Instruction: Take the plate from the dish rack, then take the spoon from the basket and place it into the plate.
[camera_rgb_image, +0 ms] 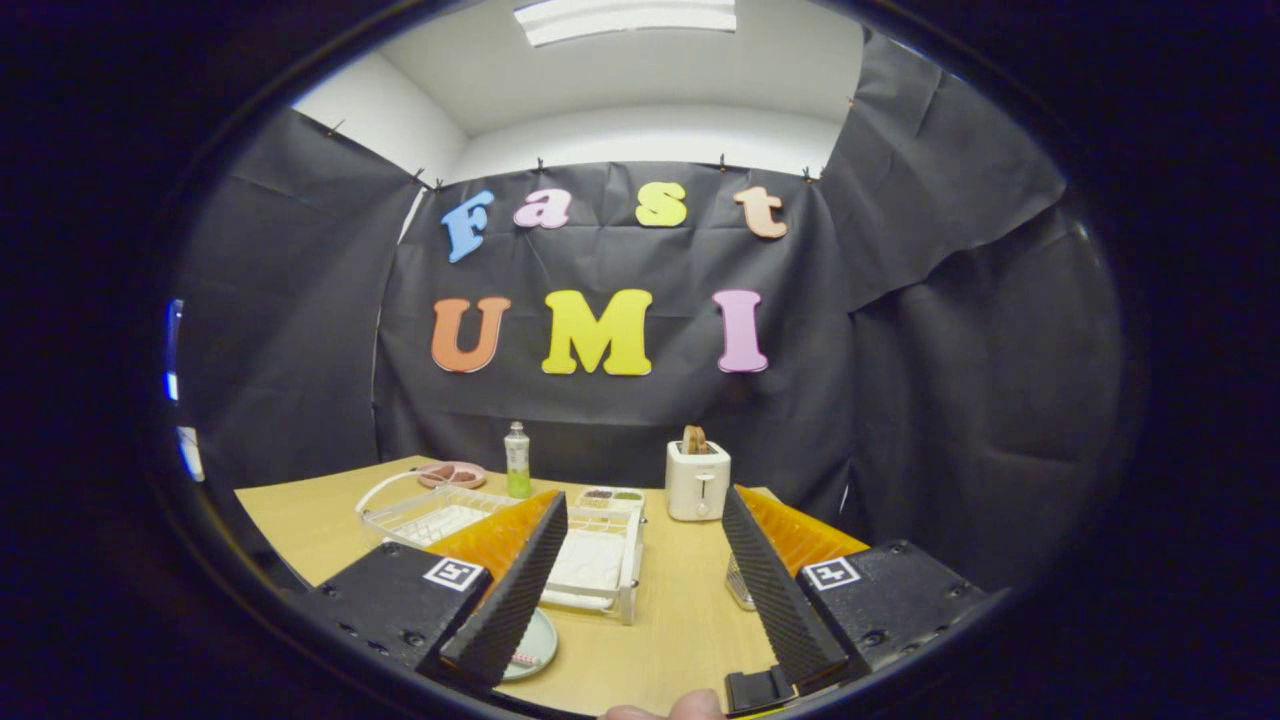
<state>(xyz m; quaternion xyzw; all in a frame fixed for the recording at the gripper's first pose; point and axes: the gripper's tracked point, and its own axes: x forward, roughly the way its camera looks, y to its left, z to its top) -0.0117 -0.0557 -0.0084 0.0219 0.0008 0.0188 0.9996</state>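
hand-held gripper (640, 590) wide open and holding nothing, raised over the surface (680, 620) with the task's things low beside its fingers.

the plate (535, 645) lies flat on the surface just in front of the white dish rack (590, 565), half hidden under the left finger, with something small and pale on it that may be the spoon, too blurred to tell. a mesh basket (738, 585) peeks out behind the right finger. the risk: a blind descent could strike the plate's rim or knock the basket, since both fingers hide them.
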